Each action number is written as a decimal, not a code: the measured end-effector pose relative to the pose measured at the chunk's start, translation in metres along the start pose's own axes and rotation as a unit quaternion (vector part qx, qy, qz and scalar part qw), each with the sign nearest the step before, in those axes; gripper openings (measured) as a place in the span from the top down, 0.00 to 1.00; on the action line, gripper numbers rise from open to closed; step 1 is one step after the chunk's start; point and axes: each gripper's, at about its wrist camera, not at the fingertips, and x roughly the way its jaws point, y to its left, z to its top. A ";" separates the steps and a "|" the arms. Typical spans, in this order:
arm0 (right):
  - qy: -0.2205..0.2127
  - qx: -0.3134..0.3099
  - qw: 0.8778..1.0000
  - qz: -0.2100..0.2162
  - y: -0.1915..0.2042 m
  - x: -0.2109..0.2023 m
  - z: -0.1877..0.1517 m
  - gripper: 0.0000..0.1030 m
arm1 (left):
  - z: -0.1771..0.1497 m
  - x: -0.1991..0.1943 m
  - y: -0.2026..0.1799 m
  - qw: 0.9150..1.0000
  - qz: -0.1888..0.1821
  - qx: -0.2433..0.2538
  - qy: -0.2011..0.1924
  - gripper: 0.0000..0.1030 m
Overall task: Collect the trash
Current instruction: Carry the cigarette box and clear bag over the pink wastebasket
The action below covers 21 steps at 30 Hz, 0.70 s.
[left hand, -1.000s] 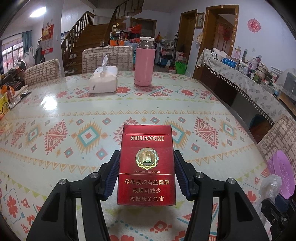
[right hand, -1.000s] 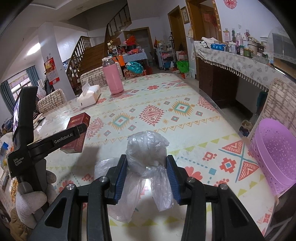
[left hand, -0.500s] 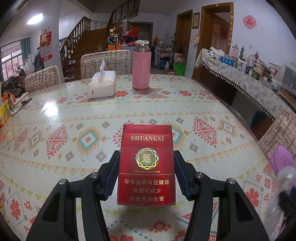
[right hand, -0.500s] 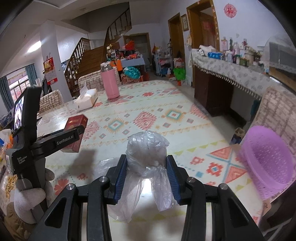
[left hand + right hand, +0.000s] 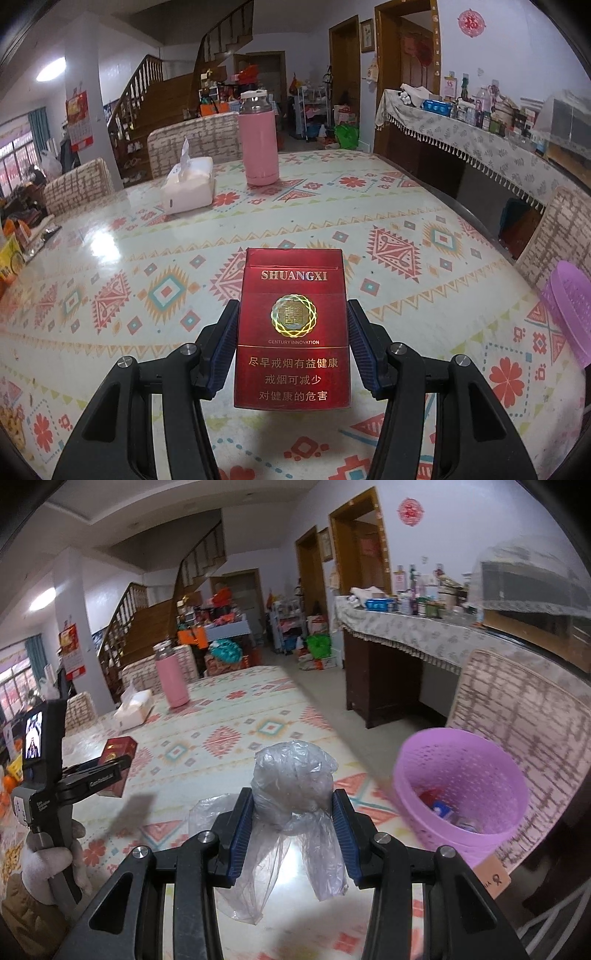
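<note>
My left gripper (image 5: pixel 291 343) is shut on a red Shuangxi cigarette pack (image 5: pixel 291 328) and holds it above the patterned table. The same pack (image 5: pixel 116 755) and the left gripper (image 5: pixel 107 775) show at the left in the right wrist view. My right gripper (image 5: pixel 291 827) is shut on a crumpled clear plastic bag (image 5: pixel 291 786), held above the table's right edge. A purple perforated trash basket (image 5: pixel 461 771) stands just right of the bag, with a few small items inside. It also shows at the right edge of the left wrist view (image 5: pixel 570 306).
A pink thermos (image 5: pixel 257 142) and a white tissue pack (image 5: pixel 189 186) stand at the far side of the table (image 5: pixel 406 258). Woven chairs (image 5: pixel 517 709) surround it. A cluttered sideboard (image 5: pixel 417 635) runs along the right wall. Snack packets (image 5: pixel 9 254) lie at the left edge.
The right gripper has swung right with the bag, bringing the purple basket closer and showing its inside. The left gripper has risen slightly with the pack and turned a little right.
</note>
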 end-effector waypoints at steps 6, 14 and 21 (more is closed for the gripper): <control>-0.006 0.030 1.000 -0.005 -0.039 -0.011 -0.007 0.54 | -0.006 -0.017 -0.028 1.000 0.002 0.027 -0.001 0.46; -0.003 0.075 0.997 -0.011 -0.090 -0.012 -0.018 0.54 | -0.006 -0.035 -0.087 0.996 -0.009 0.082 -0.017 0.46; -0.006 0.107 0.994 -0.028 -0.133 -0.015 -0.020 0.54 | 0.001 -0.042 -0.136 0.993 -0.047 0.108 -0.009 0.46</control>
